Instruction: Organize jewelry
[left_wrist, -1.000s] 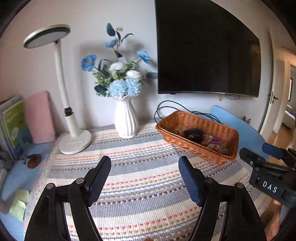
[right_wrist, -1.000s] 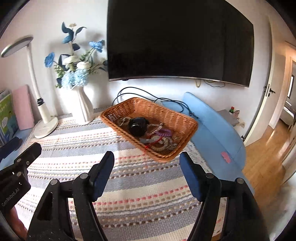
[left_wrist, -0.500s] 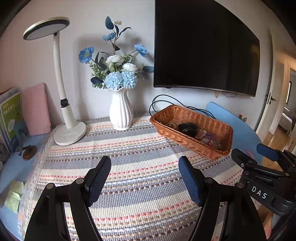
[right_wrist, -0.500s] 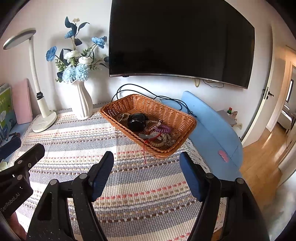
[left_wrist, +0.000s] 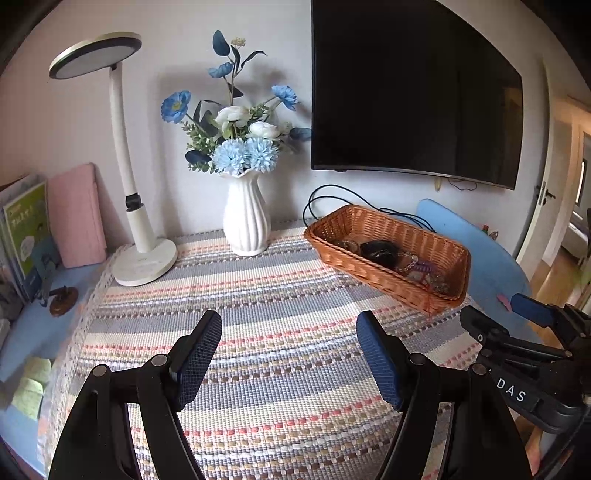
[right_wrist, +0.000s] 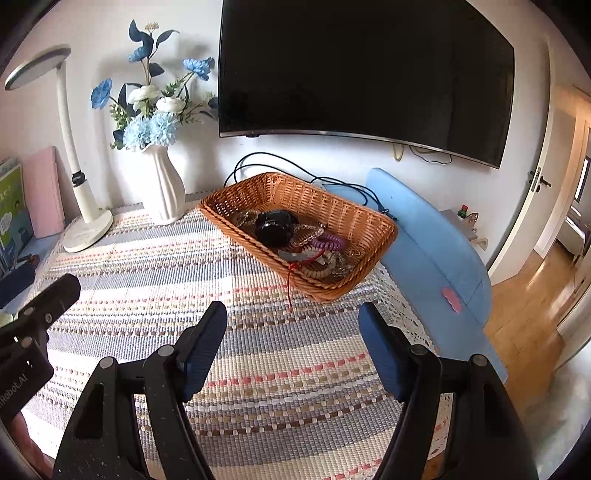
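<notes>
Both the left gripper (left_wrist: 289, 356) and right gripper (right_wrist: 293, 347) hang agape and empty above the surface's (right_wrist: 258, 369) near edge, while the jewelry (right_wrist: 295, 240) lies heaped in the wicker basket (right_wrist: 332, 206) toward the far right corner, fitting either a finished gathering or a sorting yet due.

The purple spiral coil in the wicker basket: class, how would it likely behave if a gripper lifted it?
The purple spiral coil looks springy, so it would probably stretch and sag. It lies tangled among bead strands, so neighbours may lift too. It seems light.
</notes>
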